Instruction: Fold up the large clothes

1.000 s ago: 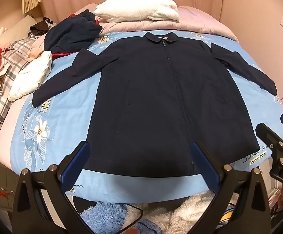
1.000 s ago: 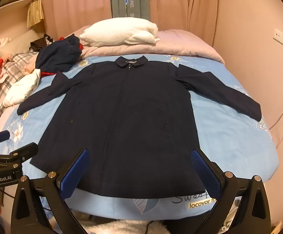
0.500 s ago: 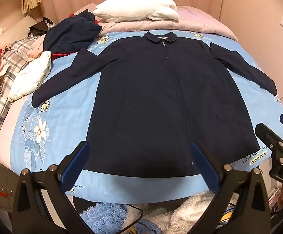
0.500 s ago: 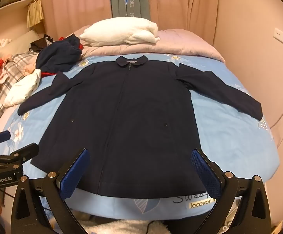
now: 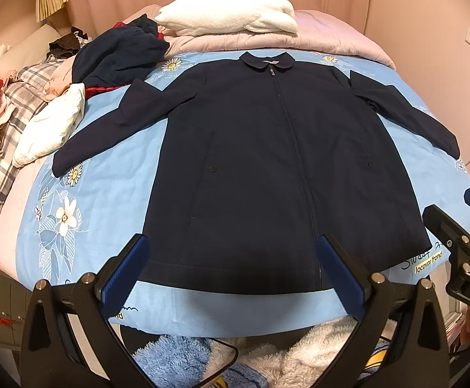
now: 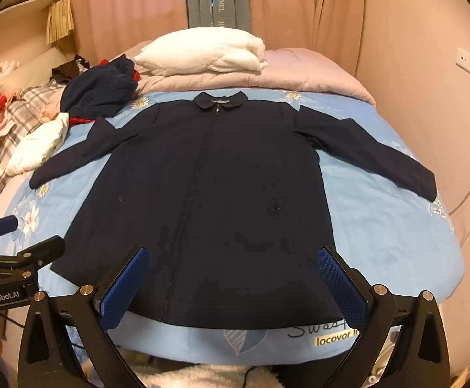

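A dark navy zip jacket [image 5: 267, 168] [image 6: 209, 194] lies flat, front up, on a blue flowered bedsheet [image 5: 99, 200] [image 6: 380, 232], collar toward the pillows and both sleeves spread out to the sides. My left gripper [image 5: 233, 258] hovers open over the jacket's hem, left of the zip. My right gripper [image 6: 233, 270] hovers open over the hem on the right half. Neither holds anything. The right gripper's fingers [image 5: 451, 229] show at the right edge of the left wrist view, and the left gripper's fingers [image 6: 24, 252] at the left edge of the right wrist view.
A white pillow [image 5: 231, 13] lies on a pink quilt [image 5: 332, 38] at the bed's head. A crumpled navy garment [image 5: 118, 58], a white garment [image 5: 50, 126] and plaid clothes [image 5: 5, 129] pile at the left. Fluffy fabric [image 5: 267, 355] lies below the bed's foot. A wall [image 6: 429, 48] stands at the right.
Nothing has visibly changed apart from a very slight drift of both views; the jacket lies still and both grippers stay open.
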